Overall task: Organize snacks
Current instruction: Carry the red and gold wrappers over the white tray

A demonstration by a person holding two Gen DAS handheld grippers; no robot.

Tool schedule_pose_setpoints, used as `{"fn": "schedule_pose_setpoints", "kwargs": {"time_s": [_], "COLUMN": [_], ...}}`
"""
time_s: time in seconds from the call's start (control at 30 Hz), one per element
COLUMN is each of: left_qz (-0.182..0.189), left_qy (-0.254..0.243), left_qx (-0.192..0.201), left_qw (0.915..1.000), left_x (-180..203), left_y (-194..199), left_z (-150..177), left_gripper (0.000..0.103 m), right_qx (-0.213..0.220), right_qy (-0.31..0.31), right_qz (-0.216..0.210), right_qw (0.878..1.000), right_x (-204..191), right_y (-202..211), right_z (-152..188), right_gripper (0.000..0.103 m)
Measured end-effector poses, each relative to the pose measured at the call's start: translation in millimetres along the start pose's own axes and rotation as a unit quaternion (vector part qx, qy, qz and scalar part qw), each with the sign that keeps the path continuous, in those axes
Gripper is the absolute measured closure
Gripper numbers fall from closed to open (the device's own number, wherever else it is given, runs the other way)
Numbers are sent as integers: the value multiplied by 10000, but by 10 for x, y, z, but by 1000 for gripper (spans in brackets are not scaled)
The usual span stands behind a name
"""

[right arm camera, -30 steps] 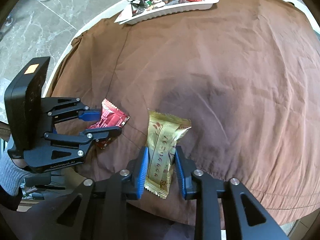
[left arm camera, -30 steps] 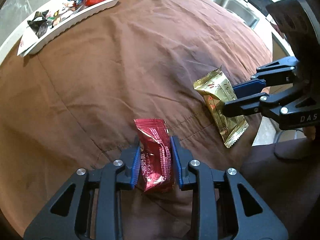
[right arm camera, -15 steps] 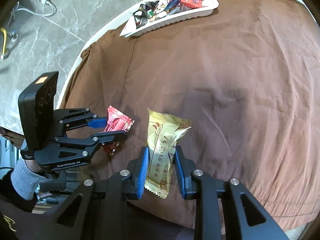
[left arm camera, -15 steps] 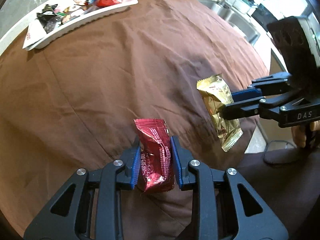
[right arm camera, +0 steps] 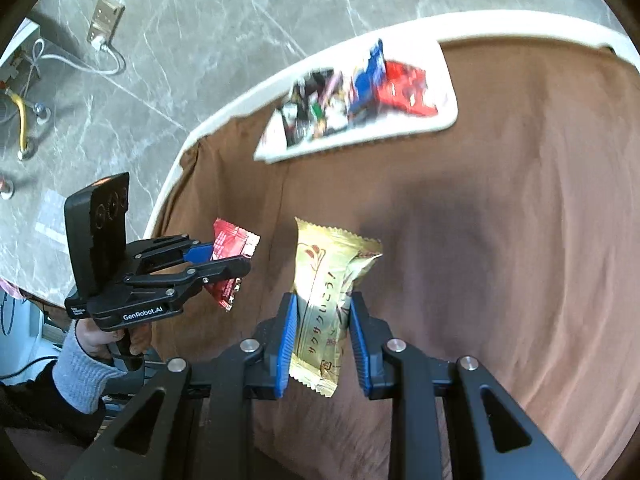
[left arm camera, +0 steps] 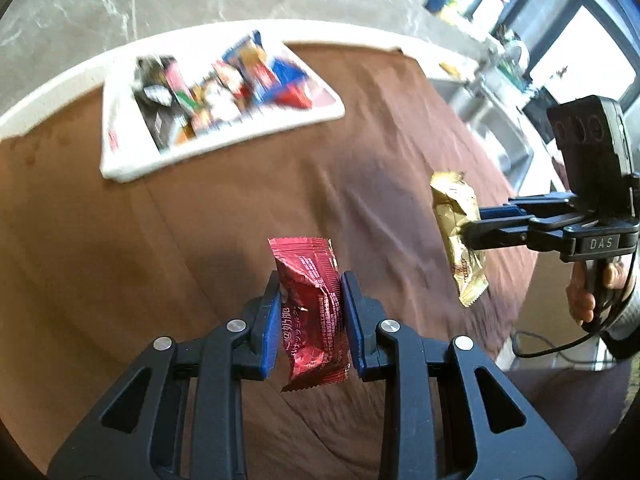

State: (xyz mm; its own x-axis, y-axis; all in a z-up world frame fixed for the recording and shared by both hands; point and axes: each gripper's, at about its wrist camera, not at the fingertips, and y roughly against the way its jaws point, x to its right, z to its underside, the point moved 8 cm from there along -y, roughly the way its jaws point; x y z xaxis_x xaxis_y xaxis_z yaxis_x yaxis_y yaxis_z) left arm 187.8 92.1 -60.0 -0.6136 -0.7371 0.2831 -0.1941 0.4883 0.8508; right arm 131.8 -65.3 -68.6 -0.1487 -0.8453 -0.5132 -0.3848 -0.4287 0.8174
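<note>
Tongs pinch crinkled foil packets: red packet (left arm camera: 312, 304), gold packet (right arm camera: 326, 300).

We see bright daylight from the window (left arm camera: 568, 68) right of our left gripper (left arm camera: 310, 312). The far tray (right arm camera: 360, 136) smears with motion blur; fisheye edges bend and darken.

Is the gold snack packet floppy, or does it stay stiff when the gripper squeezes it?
Probably fairly stiff: the gold snack packet stands upright above the right gripper without drooping. Its foil wrapper looks crinkly and shiny, so it may be slippery. It seems light, since a pinch near its lower half holds it clear of the brown cloth.
</note>
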Motion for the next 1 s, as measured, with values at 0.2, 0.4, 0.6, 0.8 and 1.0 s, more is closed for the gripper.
{"fn": "schedule_pose_setpoints", "kwargs": {"time_s": [0.2, 0.4, 0.6, 0.8, 1.0], "left_qz": [-25, 71, 77, -75, -328], "left_qy": [190, 421, 499, 746, 645], "left_qx": [305, 457, 477, 522, 366], "left_qw": [9994, 9980, 9976, 9958, 9967], "left_x": [-338, -703, -1001, -1290, -1390], "left_y": [64, -71, -358, -618, -832], "left_z": [-689, -1349, -1840, -2084, -2150], "left_gripper": [77, 77, 77, 77, 76], "right_qx": [105, 172, 152, 84, 208], "right_qy": [112, 232, 311, 441, 676], "right_qz": [-93, -111, -7, 230, 426], "right_qw": [9998, 9995, 9994, 9987, 9966], "right_x": [0, 17, 109, 216, 221], "right_y": [-77, -310, -750, -1157, -1253], "right_z": [-707, -1391, -2018, -2370, -2427], "right_gripper": [74, 74, 74, 72, 53]}}
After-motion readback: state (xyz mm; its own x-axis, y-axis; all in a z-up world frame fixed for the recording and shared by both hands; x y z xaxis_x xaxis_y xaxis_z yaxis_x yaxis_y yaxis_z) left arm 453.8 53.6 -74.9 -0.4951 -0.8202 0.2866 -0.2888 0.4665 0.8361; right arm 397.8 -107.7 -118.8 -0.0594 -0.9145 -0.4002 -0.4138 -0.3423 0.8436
